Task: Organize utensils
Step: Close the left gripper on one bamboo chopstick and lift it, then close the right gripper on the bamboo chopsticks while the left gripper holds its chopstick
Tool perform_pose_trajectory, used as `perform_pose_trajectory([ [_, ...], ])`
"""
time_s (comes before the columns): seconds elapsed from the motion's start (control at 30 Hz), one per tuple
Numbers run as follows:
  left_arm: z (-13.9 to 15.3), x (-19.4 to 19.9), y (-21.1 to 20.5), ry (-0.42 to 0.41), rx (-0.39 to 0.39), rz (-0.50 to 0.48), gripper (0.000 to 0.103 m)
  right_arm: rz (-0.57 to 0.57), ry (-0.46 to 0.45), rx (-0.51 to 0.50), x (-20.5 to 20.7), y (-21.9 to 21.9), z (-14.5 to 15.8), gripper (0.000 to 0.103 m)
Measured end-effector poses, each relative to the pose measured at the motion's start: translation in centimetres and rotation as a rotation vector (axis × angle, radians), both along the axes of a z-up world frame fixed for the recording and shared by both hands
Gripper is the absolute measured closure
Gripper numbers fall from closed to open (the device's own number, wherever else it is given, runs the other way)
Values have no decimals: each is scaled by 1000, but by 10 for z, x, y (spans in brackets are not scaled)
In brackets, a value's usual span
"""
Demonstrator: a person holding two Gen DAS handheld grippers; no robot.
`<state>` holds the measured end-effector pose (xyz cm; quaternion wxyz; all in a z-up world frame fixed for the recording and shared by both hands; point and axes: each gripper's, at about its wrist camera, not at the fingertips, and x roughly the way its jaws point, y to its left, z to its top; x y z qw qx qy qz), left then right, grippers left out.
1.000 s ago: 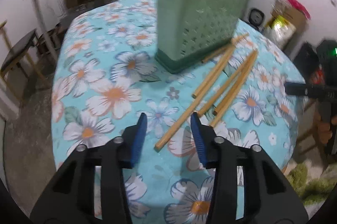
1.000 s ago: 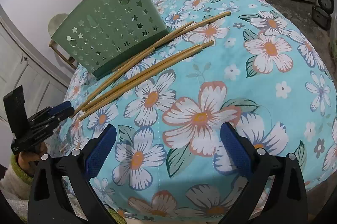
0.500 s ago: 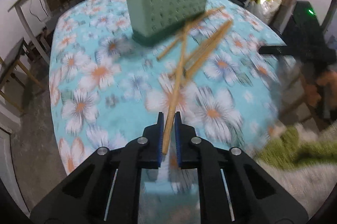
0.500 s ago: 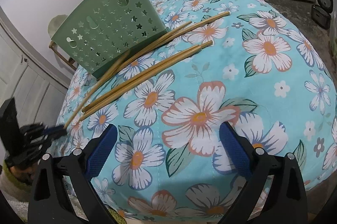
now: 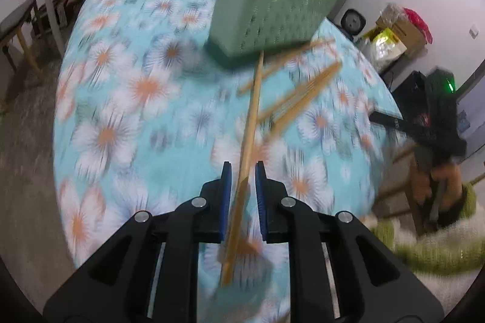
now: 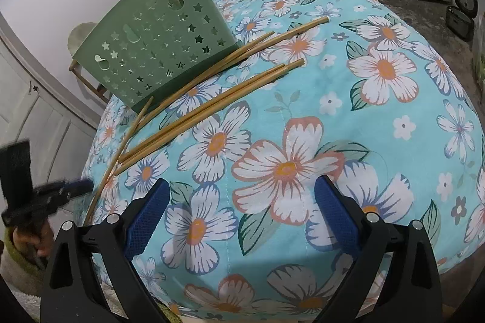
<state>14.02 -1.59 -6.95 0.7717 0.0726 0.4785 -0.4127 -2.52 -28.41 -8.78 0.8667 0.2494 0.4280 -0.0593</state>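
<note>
The left gripper [image 5: 243, 182] has one bamboo chopstick [image 5: 252, 116] between its blue fingers [image 5: 225, 192]. They have just been easing apart a little, and a gap shows on either side of the stick, so I cannot tell whether they grip it or merely cradle it. The stick runs lengthwise along the fingers, its far tip reaching toward the foot of the green utensil holder [image 6: 154, 50], probably so that it can be tipped up and dropped in from above. The rest of the chopsticks [image 6: 212, 110] lie loose on the flowered desk [image 6: 379, 141] just beside the holder, fanned out, two of them touching its base. The holder stands upright near the far edge. Through its star-shaped holes I see nothing inside, though its top is out of sight. The right gripper [image 6: 239, 210] hovers over bare cloth with fingers spread wide and nothing between them, seemingly waiting its turn.
</note>
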Motion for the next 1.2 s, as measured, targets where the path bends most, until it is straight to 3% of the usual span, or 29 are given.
perform_pose_trajectory([
  [0.2,-10,22,-59,-75,51,-27,88,-8,1,-1,-1,-1,0,11],
  [0.53,-19,27,-89,-152,128,-35,95,-16,2,-12,-1,0,0,14],
  [0.63,-17,22,-87,-171,118,-37,97,-16,11,-30,-1,1,0,19],
  [0.8,-8,16,-74,-169,83,-21,97,-34,33,-7,-3,-10,3,43],
  [0.9,-1,9,-62,-171,63,-17,97,-52,10,71,-2,-22,10,53],
  [1.07,4,4,-42,-167,46,12,97,-35,-88,182,16,-26,29,60],
  [1.2,3,6,-27,-156,35,51,97,-26,-132,403,54,-28,26,66],
])
